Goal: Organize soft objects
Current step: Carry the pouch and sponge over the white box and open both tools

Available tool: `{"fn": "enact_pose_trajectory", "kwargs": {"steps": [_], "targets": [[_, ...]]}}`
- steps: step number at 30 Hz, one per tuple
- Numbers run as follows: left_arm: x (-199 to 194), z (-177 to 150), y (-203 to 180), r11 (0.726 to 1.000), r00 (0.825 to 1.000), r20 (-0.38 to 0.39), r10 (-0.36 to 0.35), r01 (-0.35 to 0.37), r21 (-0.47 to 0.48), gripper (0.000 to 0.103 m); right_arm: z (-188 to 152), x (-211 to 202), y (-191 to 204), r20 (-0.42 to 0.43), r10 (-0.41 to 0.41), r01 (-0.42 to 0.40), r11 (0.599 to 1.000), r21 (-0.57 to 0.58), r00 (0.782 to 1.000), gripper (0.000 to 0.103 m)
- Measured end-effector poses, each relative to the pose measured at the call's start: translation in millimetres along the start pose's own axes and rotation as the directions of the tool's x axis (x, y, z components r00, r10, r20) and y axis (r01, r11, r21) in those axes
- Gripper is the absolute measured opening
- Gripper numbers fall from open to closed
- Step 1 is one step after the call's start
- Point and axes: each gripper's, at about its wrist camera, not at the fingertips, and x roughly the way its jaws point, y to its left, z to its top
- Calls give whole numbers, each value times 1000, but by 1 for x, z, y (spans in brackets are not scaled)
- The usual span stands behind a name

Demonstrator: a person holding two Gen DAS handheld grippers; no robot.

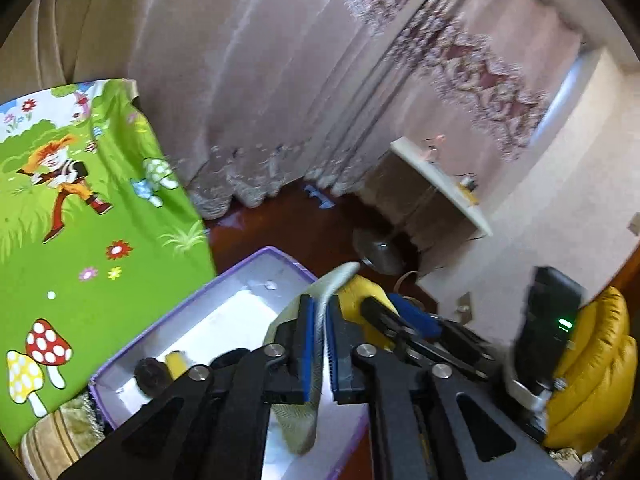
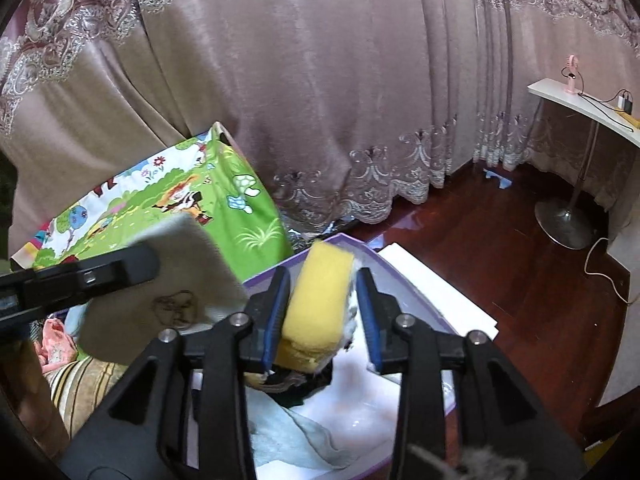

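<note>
My left gripper (image 1: 320,344) is shut on a flat grey-beige cloth (image 1: 304,420), held edge-on above a white box with a purple rim (image 1: 276,254). The same cloth (image 2: 184,280) shows flat in the right wrist view, under the left gripper's black finger. My right gripper (image 2: 322,316) has its jaws parted around a yellow sponge (image 2: 318,304) that touches the left pad and hangs over the box (image 2: 404,272). A light blue cloth (image 2: 288,436) and a dark item (image 2: 300,388) lie in the box. The right gripper also shows in the left wrist view (image 1: 400,312).
A green cartoon-print blanket (image 1: 80,220) lies left of the box. Mauve curtains (image 2: 320,100) hang behind. Dark wood floor (image 2: 480,248), a white side table (image 2: 580,104) on a round metal base (image 2: 564,220), and a yellow jacket sleeve (image 1: 596,368) are on the right.
</note>
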Motion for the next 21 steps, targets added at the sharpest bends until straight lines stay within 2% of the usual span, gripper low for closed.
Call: {"fn": "enact_pose_trajectory", "kwargs": {"steps": [2,4,5,10,15,19,21], "targets": [[-1,1,7,999,999,15,42,-42,-16,26,-1,1,-1,-2,-15,15,1000,-4,1000,42],[-6,1,15,996,995,41,86,-84,-42,50,-2,2,-1,-9,-23,23,1000,-10,1000,42],[-11,-1,19,993,992,68,103,-99,-60,53,-2,3,0,-14,-26,26,1000,-15,1000,42],[-27,-3,29,986,976,141,165,-157,-61,53,-4,4,5,-24,-1,0,1000,-26,1000,42],[-44,-9,29,961,937,225,268,-278,14,61,-3,2,9,-24,15,-16,999,-30,1000,47],[-57,-15,32,934,912,240,331,-354,54,61,-3,0,19,-23,36,-36,998,-43,999,49],[-64,-18,32,932,912,238,333,-357,62,61,-3,-1,26,-22,46,-48,997,-54,999,49]]}}
